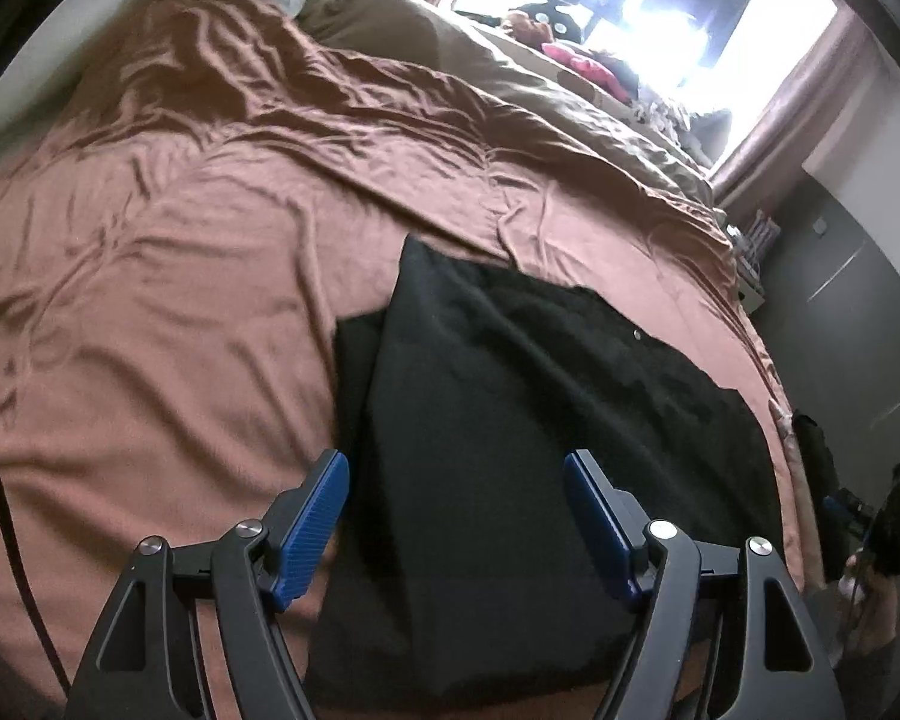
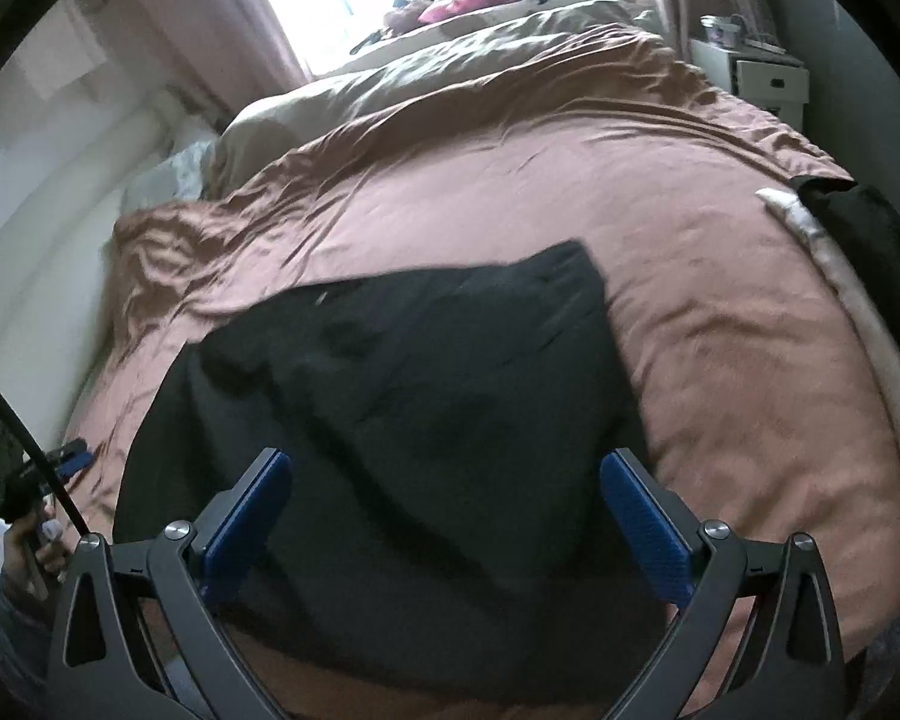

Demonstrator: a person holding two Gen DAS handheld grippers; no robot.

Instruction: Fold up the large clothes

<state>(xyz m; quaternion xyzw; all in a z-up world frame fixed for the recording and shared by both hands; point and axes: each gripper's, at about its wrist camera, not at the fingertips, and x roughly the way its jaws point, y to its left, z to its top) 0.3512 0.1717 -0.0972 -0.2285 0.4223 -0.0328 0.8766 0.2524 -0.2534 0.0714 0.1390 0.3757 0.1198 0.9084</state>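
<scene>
A black garment (image 1: 510, 396) lies partly folded on the brown bedsheet (image 1: 180, 300), near the bed's front edge. My left gripper (image 1: 456, 468) hovers open over its near part, blue pads apart, holding nothing. In the right wrist view the same black garment (image 2: 426, 396) lies below my right gripper (image 2: 447, 465), which is open and empty above it. The right gripper also shows at the far right of the left wrist view (image 1: 894, 516), and the left gripper at the far left of the right wrist view (image 2: 48, 468).
A beige duvet (image 1: 510, 72) and pillows lie at the bed's far end by a bright window (image 1: 660, 6). Toys and a pink item (image 2: 462, 3) sit there. A white nightstand (image 2: 762, 78) stands beside the bed. Another dark cloth (image 2: 870, 228) hangs at the bed's right edge.
</scene>
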